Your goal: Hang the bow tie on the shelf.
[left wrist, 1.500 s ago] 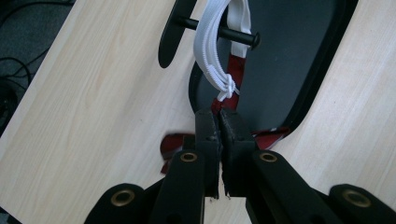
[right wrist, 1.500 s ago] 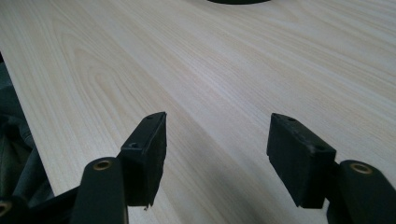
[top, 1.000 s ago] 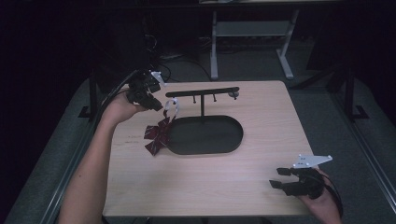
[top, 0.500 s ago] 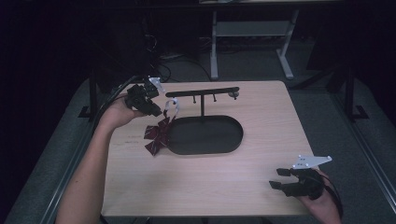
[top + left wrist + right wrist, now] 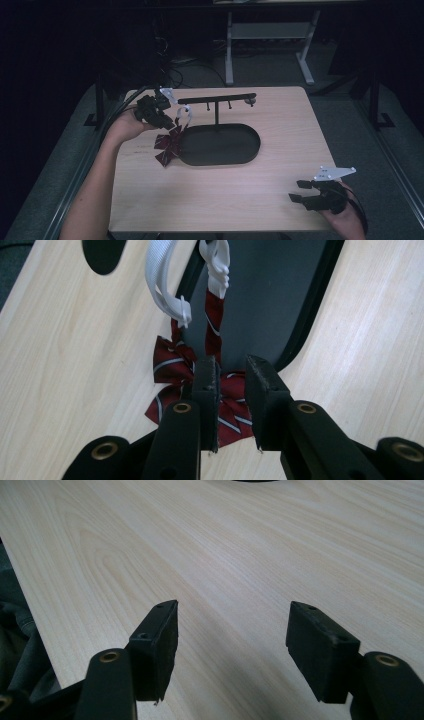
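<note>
A red striped bow tie (image 5: 169, 144) with a white strap (image 5: 165, 287) hangs from the left end of a black rack (image 5: 216, 99) that stands on a dark oval tray (image 5: 235, 152). The bow itself rests low, at the left edge of the tray, partly over the wooden table (image 5: 280, 120). The left gripper (image 5: 170, 119) is held at the far left of the table, just beside the strap and above the bow. In the left gripper view, its jaws have just been opening and now stand a narrow gap apart; the red band and bow lie beyond and below them, and nothing is pinched between the pads. The right gripper (image 5: 299, 191) sits at the near right corner of the table, well apart from the tray, with its jaws spread wide over bare wood and holding nothing.
</note>
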`<state>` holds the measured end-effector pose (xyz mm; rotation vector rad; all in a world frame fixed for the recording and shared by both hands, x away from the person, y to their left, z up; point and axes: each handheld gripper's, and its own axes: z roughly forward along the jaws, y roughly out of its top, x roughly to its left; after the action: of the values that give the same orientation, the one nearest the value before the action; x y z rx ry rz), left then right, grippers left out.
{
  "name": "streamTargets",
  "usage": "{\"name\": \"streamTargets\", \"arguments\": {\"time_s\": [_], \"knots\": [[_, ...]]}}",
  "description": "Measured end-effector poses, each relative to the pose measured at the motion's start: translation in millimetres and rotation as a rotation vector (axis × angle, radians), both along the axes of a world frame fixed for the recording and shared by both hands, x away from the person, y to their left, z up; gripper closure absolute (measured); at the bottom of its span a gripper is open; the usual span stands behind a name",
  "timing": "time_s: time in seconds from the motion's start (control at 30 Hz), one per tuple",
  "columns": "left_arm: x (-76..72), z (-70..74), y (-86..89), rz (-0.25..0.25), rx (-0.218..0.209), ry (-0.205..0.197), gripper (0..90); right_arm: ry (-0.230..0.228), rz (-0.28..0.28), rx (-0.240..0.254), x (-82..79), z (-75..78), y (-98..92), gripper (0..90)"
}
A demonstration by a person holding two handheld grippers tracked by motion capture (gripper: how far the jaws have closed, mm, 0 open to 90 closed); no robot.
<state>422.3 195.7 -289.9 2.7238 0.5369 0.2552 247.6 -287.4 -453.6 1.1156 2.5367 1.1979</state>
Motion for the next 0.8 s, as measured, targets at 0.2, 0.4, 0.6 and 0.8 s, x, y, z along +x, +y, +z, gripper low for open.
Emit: {"name": "streamTargets", "arguments": {"time_s": [0.2, 0.4, 0.6, 0.8], "knots": [[-3.7, 0.0, 0.1, -0.005, -0.015, -0.006, 75.0, 0.001, -0.002, -0.001, 0.2, -0.3, -0.2, 37.1], [-8.5, -6.2, 3.1, -0.006, -0.022, -0.008, 73.6, -0.007, 0.002, -0.004, -0.1, 0.0, 0.0, 37.1], [-12.7, -10.2, 7.6, -0.006, -0.027, -0.004, 72.6, -0.003, -0.001, -0.007, -0.5, 0.0, 0.8, 37.1], [-16.7, -12.4, 12.0, -0.001, -0.036, -0.004, 71.8, -0.003, -0.004, -0.006, -0.9, -0.1, 1.3, 37.0]]}}
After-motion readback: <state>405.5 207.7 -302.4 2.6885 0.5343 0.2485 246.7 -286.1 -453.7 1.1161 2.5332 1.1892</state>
